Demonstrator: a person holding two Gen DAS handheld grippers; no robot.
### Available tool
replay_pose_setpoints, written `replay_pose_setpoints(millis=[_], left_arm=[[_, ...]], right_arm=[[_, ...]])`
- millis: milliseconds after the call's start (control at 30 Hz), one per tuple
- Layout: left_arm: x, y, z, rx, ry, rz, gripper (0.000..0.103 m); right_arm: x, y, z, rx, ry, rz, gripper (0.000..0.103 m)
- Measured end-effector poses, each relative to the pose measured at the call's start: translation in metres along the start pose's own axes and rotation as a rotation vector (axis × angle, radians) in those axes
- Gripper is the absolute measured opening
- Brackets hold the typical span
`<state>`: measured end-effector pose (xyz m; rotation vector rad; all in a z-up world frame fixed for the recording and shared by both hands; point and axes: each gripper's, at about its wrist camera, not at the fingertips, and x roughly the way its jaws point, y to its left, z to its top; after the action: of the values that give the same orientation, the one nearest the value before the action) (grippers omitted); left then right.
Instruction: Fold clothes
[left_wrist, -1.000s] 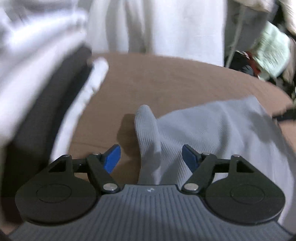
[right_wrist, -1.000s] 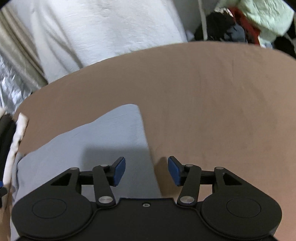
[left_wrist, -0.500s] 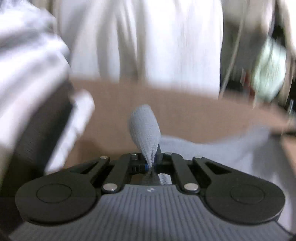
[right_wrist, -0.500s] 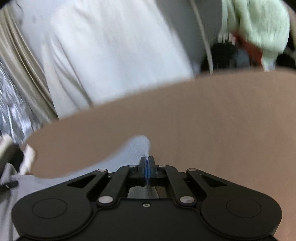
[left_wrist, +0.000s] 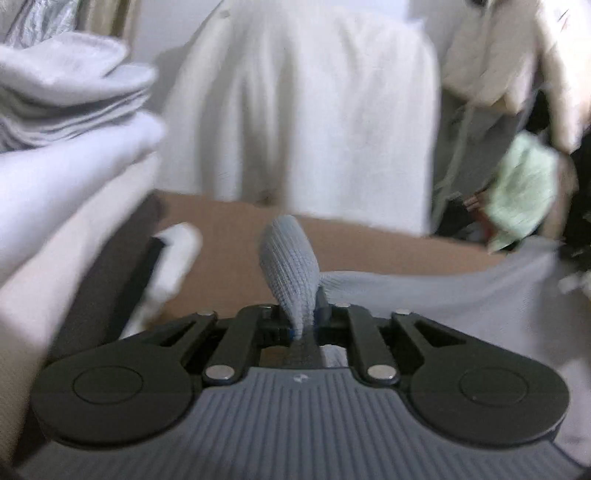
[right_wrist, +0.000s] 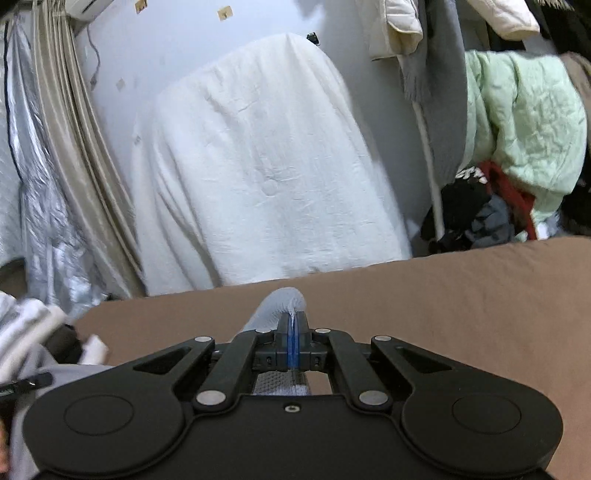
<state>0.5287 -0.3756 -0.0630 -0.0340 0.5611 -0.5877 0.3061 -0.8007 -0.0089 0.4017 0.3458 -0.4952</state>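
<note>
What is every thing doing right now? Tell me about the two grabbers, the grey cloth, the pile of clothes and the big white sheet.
Left gripper: shut on a bunched corner of the grey garment.
Right gripper: shut on another corner of it.
Grey garment: pinched at two corners, the rest draped on the brown surface.
Folded clothes stack: piled at left, blurred.
White sheet: draped over something hidden.

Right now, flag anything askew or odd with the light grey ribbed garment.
Nothing stands out. The light grey ribbed garment is pinched at one corner by the left gripper and at another by the right gripper, over the brown cloth-covered table.
</note>
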Motion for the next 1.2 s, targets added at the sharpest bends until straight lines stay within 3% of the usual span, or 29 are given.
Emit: replay_pose_setpoints(millis=[100,200,267,333,367,400,533,633,667,700,733,767,833,967,1200], left_arm=[[0.023,0.015,-0.011,-0.020,0.087,0.081,0.013],[0.040,0.010,-0.026,0.075,0.202,0.162,0.013],[0.041,0.014,-0.030,0.038,0.226,0.115,0.014],[0.042,0.020,-0.028,-0.032,0.226,0.081,0.023],[0.043,0.023,-0.027,-0.067,0.226,0.064,0.026],[0.046,0.023,-0.026,-0.074,0.221,0.066,0.035],[0.063,0.017,-0.027,-0.092,0.244,0.049,0.077],[0.082,0.009,-0.036,-0.111,0.341,-0.023,0.085],[0.083,0.000,-0.040,-0.054,0.333,-0.016,0.084],[0.083,-0.009,-0.042,0.011,0.327,-0.017,0.066],[0.082,-0.017,-0.043,0.078,0.321,-0.019,0.026],[0.079,-0.022,-0.040,0.098,0.317,-0.002,0.003],[0.070,-0.029,-0.030,0.122,0.282,0.039,0.004],[0.048,-0.028,-0.011,0.199,0.150,0.194,0.004],[0.064,0.016,-0.035,0.016,0.256,0.157,0.008]], right_arm=[[0.021,-0.012,-0.009,-0.007,0.055,-0.078,0.002],[0.056,-0.032,-0.029,0.036,0.215,-0.239,0.006],[0.070,-0.050,-0.041,0.105,0.291,-0.330,0.012],[0.069,-0.075,-0.046,0.253,0.303,-0.279,0.022],[0.068,-0.087,-0.048,0.327,0.301,-0.252,0.039],[0.066,-0.099,-0.050,0.402,0.298,-0.224,0.044],[0.064,-0.127,-0.057,0.559,0.312,-0.110,0.047],[0.069,-0.127,-0.060,0.531,0.356,-0.051,0.048],[0.072,-0.125,-0.061,0.508,0.370,-0.036,0.048],[0.074,-0.122,-0.063,0.485,0.384,-0.021,0.049],[0.076,-0.118,-0.064,0.468,0.397,-0.001,0.049],[0.080,-0.113,-0.065,0.456,0.412,0.020,0.049],[0.086,-0.103,-0.067,0.433,0.437,0.057,0.050],[0.093,-0.090,-0.063,0.401,0.442,0.079,0.054],[0.090,-0.082,-0.066,0.337,0.448,0.050,0.054]])
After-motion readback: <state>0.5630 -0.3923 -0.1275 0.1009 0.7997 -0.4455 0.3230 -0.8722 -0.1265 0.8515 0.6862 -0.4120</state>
